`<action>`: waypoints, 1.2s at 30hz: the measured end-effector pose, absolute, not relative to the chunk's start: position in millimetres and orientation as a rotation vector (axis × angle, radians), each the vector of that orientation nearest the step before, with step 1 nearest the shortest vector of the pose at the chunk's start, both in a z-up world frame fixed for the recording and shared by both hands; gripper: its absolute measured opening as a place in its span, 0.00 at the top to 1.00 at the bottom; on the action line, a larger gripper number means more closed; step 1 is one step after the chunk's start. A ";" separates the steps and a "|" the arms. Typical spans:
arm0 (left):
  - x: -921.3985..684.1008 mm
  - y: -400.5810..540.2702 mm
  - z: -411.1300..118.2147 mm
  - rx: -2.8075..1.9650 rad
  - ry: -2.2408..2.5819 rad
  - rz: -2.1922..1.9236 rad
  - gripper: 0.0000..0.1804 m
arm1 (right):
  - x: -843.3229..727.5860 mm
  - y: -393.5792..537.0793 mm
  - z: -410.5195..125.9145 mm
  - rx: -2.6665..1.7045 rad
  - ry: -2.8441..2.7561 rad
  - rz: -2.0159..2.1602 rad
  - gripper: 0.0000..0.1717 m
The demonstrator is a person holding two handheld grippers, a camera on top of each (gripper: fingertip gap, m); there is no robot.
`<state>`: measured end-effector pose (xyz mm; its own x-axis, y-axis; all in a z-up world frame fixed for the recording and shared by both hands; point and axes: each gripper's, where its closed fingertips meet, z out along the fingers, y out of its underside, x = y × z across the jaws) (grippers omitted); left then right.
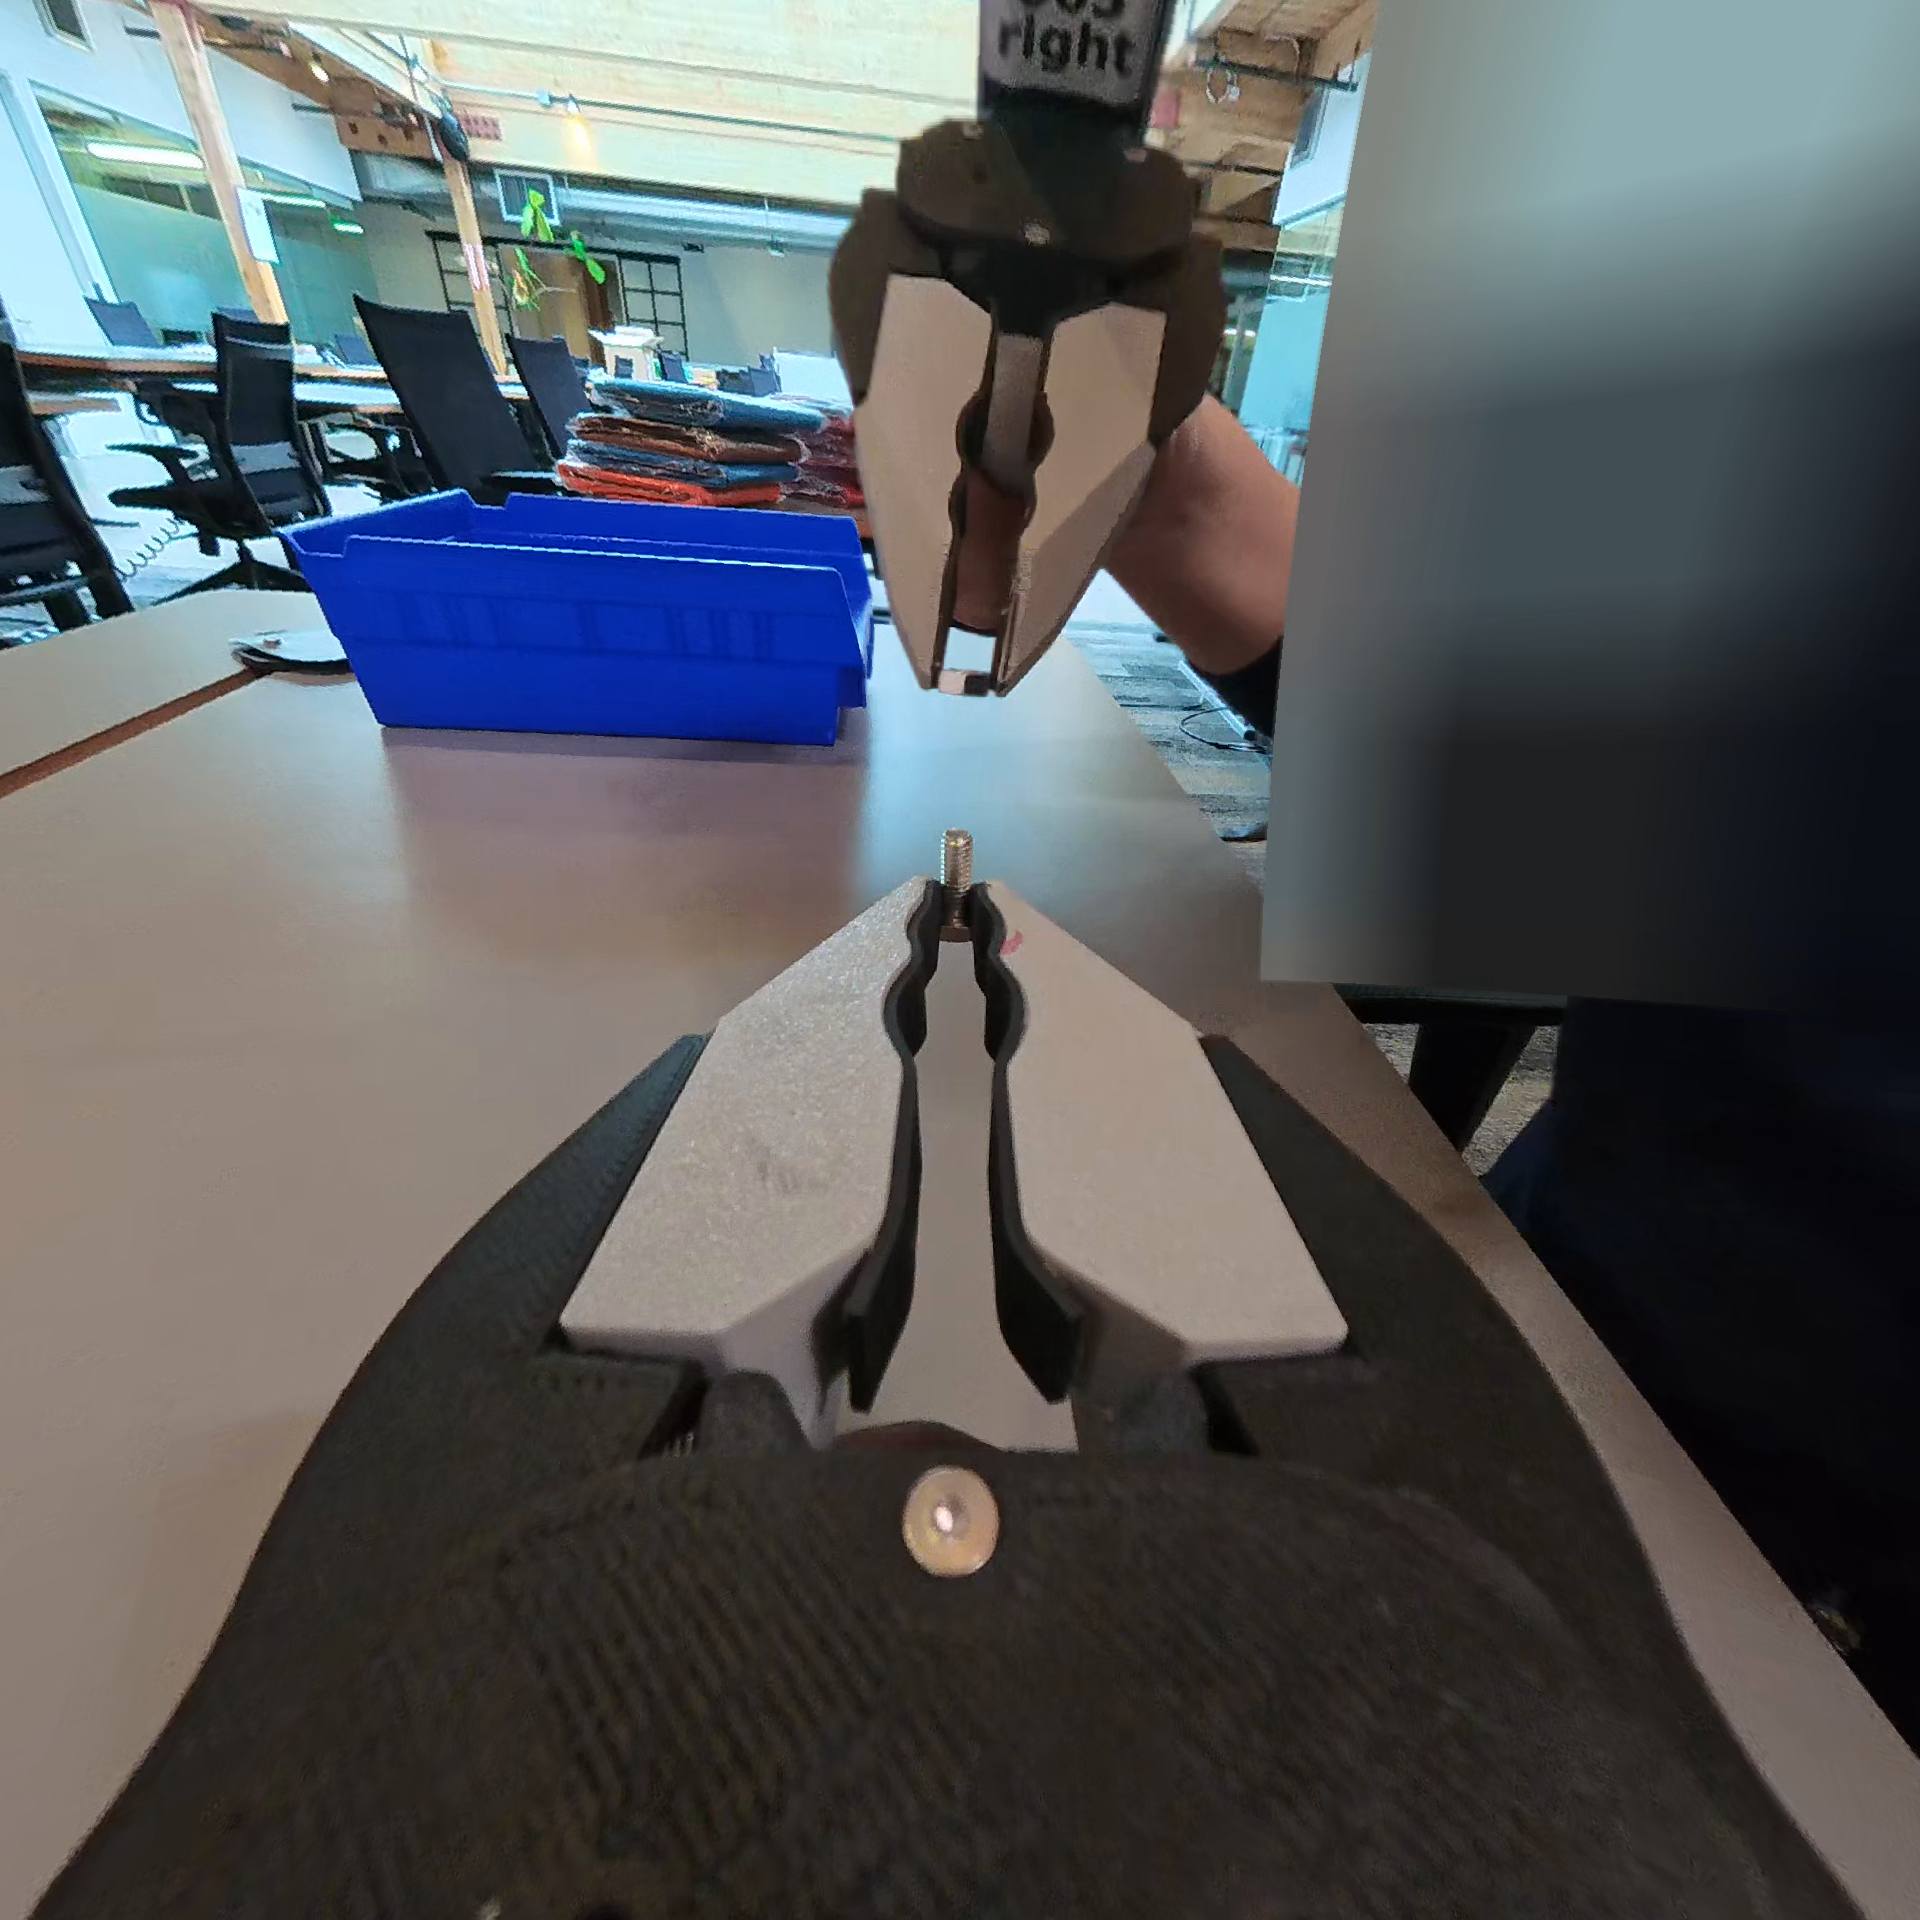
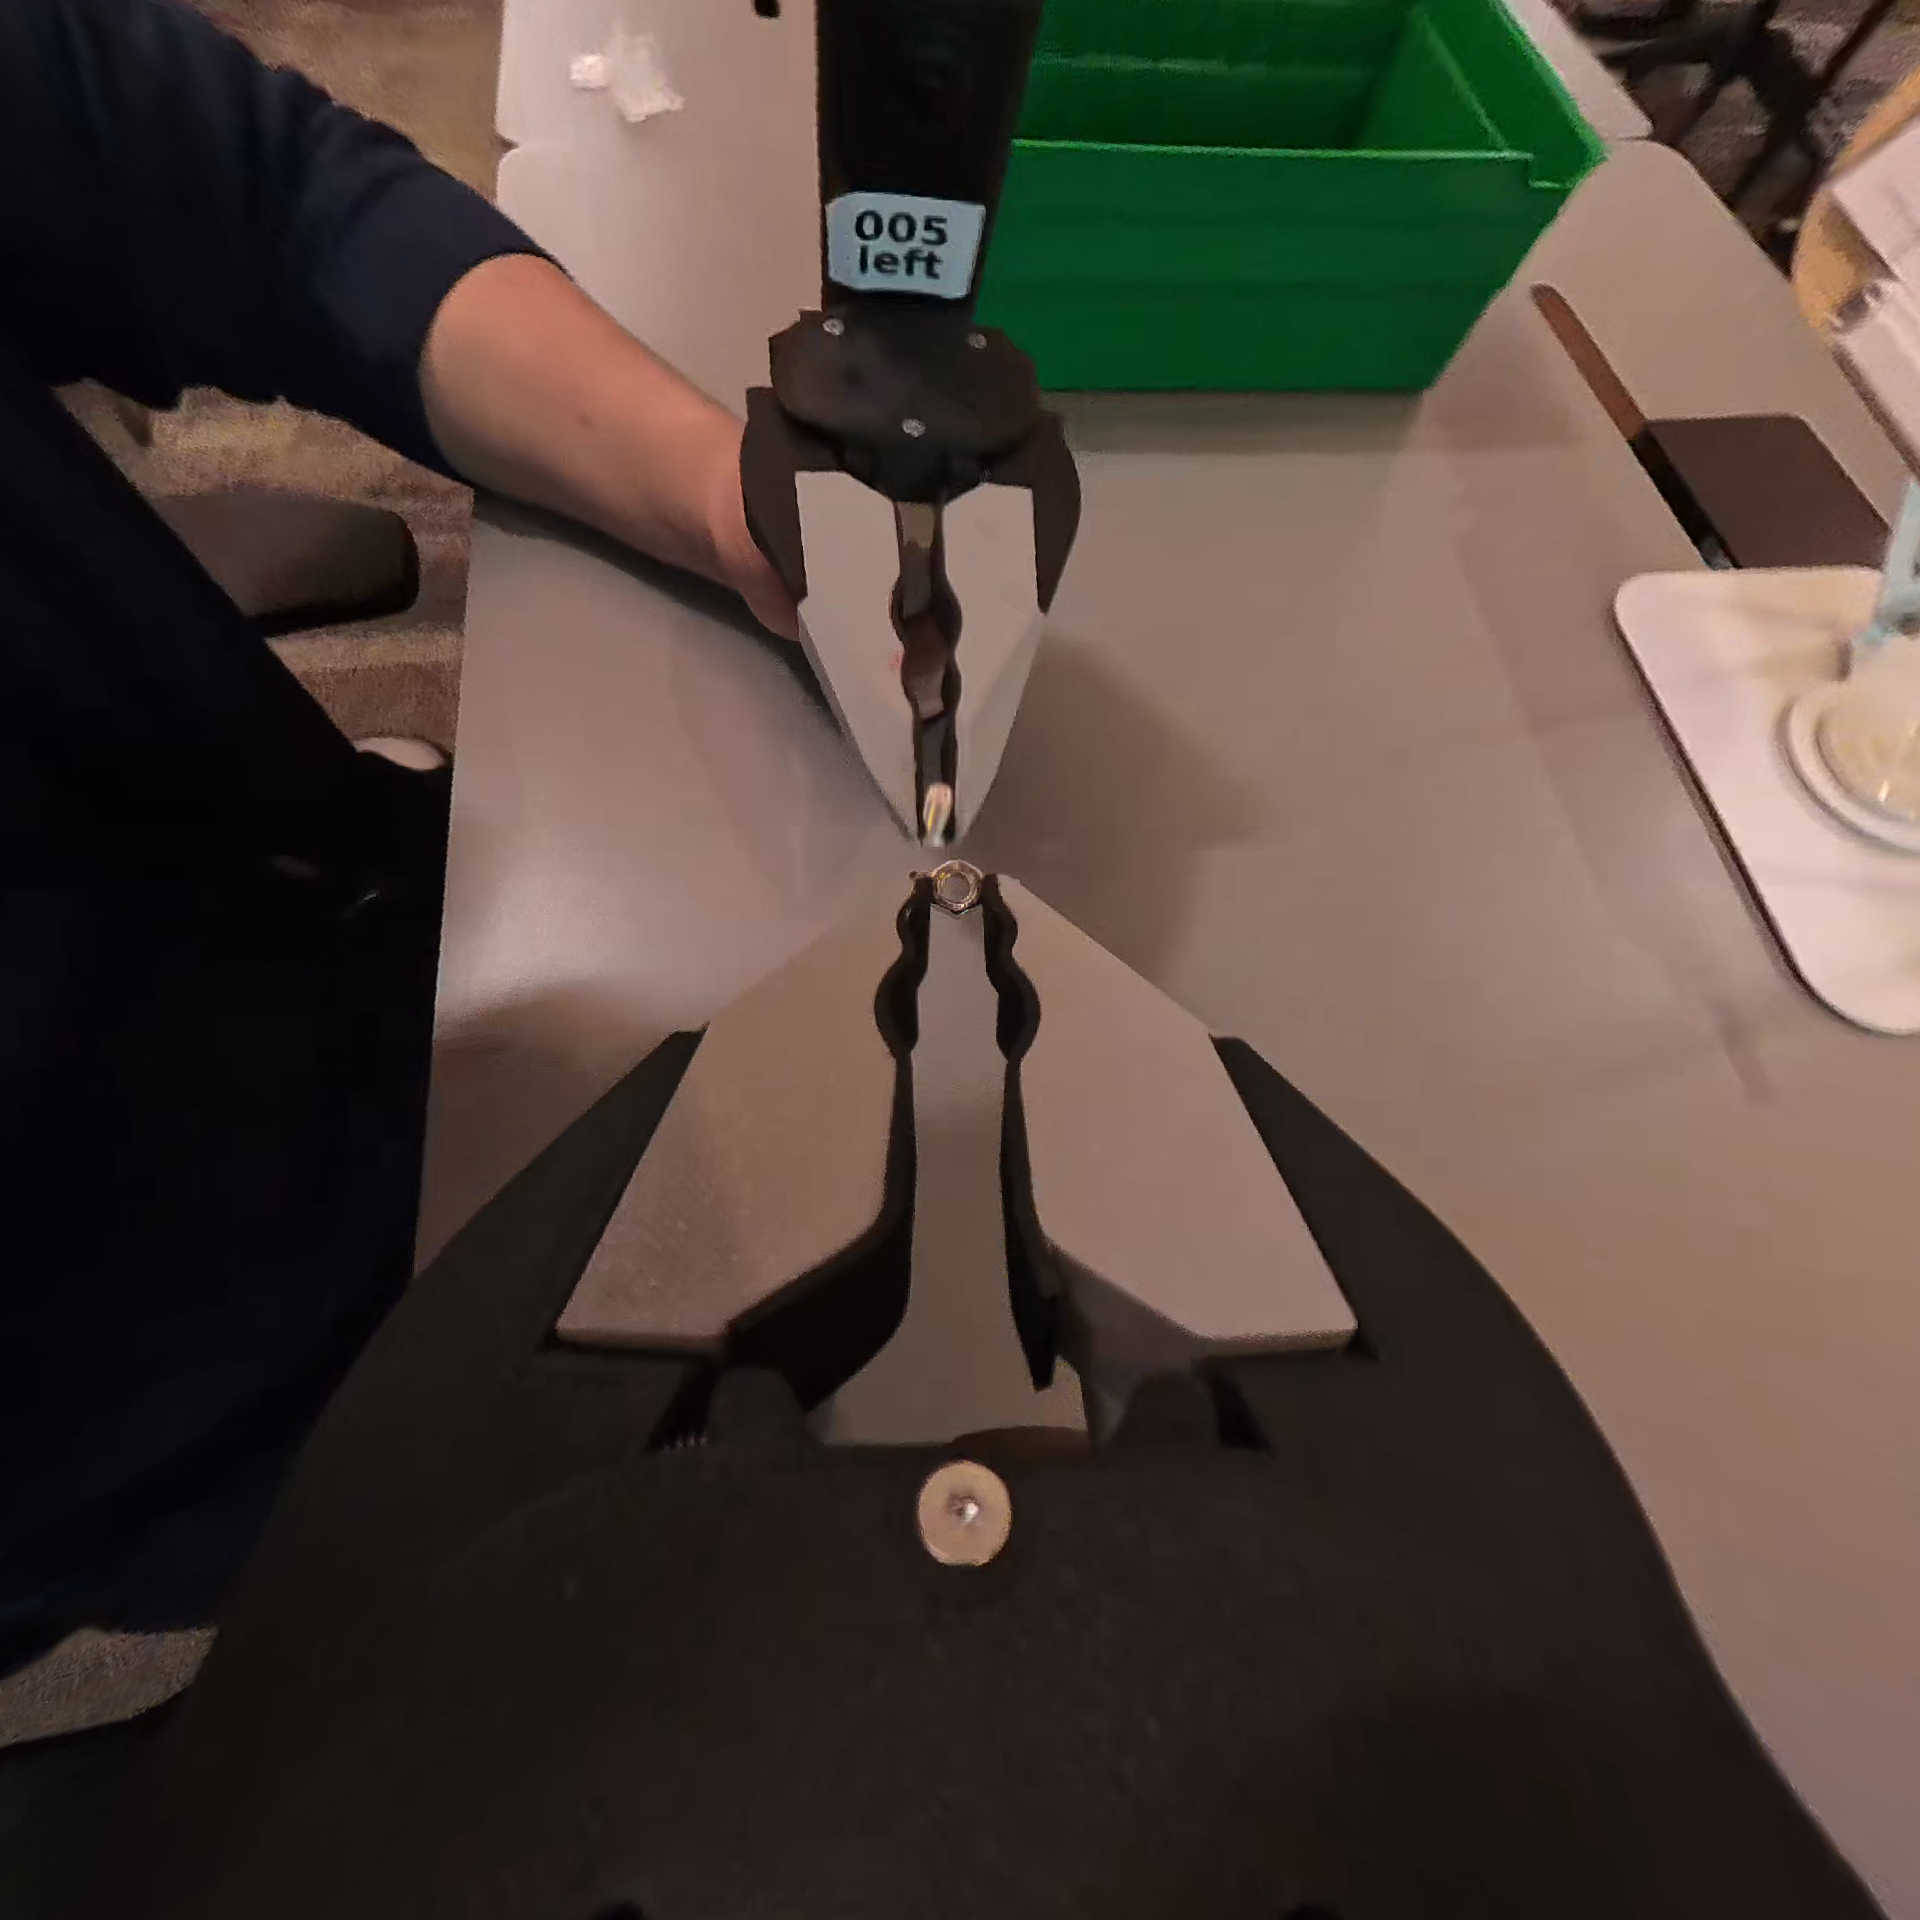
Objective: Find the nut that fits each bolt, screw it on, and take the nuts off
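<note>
Silver bolt [image 1: 955,883] stands upright in the left gripper [image 1: 957,914], both pads pinching it near its head, threaded end up, above the grey table [image 1: 468,883]. The right gripper [image 2: 953,896] hangs over it, tips down, its jaws narrow and clamped on a silver hex nut [image 2: 952,890]; nut and bolt tip are near, not touching. A blue bin [image 1: 582,634] sits behind, a green bin [image 2: 1247,239] well apart

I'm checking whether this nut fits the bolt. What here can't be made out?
- Bolt head: left wrist view, hidden between the left gripper jaws.
- Nut thread size: right wrist view, too small.
- Blue bin contents: hidden by its wall.
</note>
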<state>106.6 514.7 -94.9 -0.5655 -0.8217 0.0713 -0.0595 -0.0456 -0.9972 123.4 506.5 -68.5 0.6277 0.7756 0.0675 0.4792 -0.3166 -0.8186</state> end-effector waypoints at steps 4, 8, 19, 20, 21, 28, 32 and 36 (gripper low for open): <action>107.1 518.9 -94.4 -0.962 1.630 -1.657 0.98 | 108.8 521.8 -69.3 -1.995 -1.093 0.422 0.96; 107.8 523.2 -92.8 -0.972 1.603 -1.649 0.98 | 102.2 527.4 -74.4 -2.016 -1.169 0.391 0.96; 107.6 524.4 -93.1 -0.968 1.602 -1.643 0.98 | 97.5 532.6 -84.0 -2.036 -1.253 0.333 0.96; 107.7 524.5 -93.5 -0.969 1.604 -1.640 0.98 | 97.7 532.7 -84.5 -2.037 -1.256 0.329 0.96; 107.8 524.4 -93.8 -0.969 1.605 -1.639 0.98 | 98.0 532.5 -84.9 -2.040 -1.258 0.330 0.96; 108.0 523.2 -95.6 -0.972 1.620 -1.622 0.98 | 98.3 531.1 -86.8 -2.069 -1.262 0.357 0.96; 108.5 522.9 -97.1 -0.981 1.628 -1.614 0.98 | 98.8 530.7 -88.5 -2.108 -1.265 0.366 0.96; 109.5 524.3 -97.6 -0.997 1.624 -1.603 0.98 | 99.8 532.1 -89.0 -2.135 -1.225 0.395 0.96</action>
